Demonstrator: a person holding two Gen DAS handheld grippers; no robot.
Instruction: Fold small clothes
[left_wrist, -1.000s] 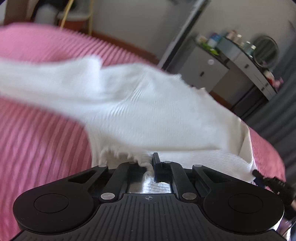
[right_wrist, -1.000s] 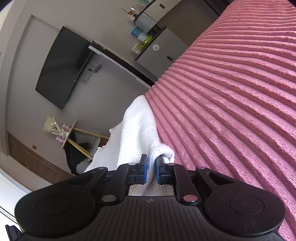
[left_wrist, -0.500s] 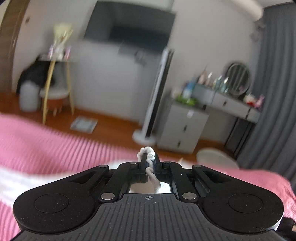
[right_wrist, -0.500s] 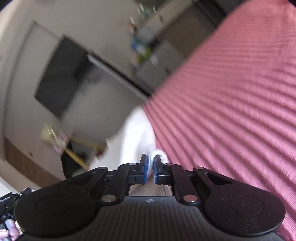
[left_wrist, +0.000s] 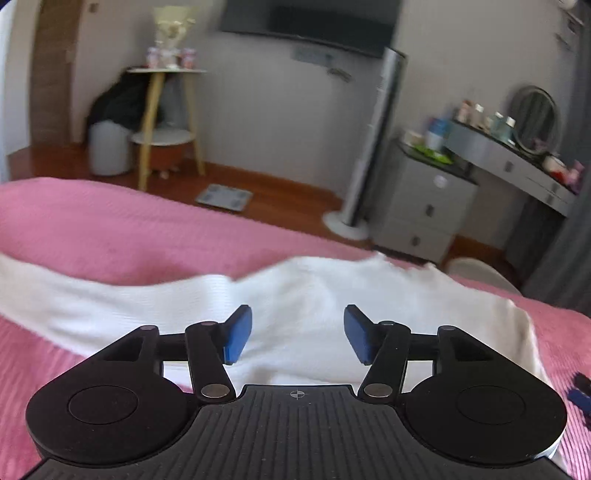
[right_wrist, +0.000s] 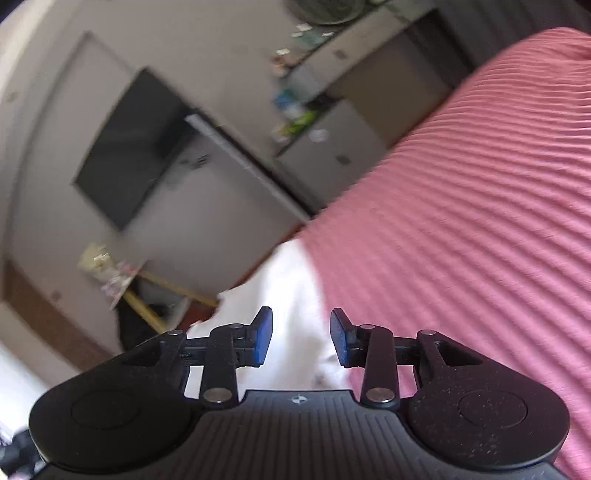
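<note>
Left tongs (left_wrist: 297, 338) apart, right tongs (right_wrist: 301, 341) apart, white garment (left_wrist: 295, 291) on pink bedspread (left_wrist: 147, 229)

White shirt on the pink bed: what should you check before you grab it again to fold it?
1. Left gripper open and empty: ok.
2. Right gripper open and empty: ok.
3. White shirt resting on the pink bedspread, not hanging from either gripper: ok.
4. Shirt lying flat and smooth: not ok, it looks bunched, with a raised ridge in the left wrist view.
5. Whole shirt in view, edges findable: cannot tell, both views are blurred and the grippers hide part of it.
6. Bedspread beside the shirt free for folding: ok in the right wrist view.
</note>
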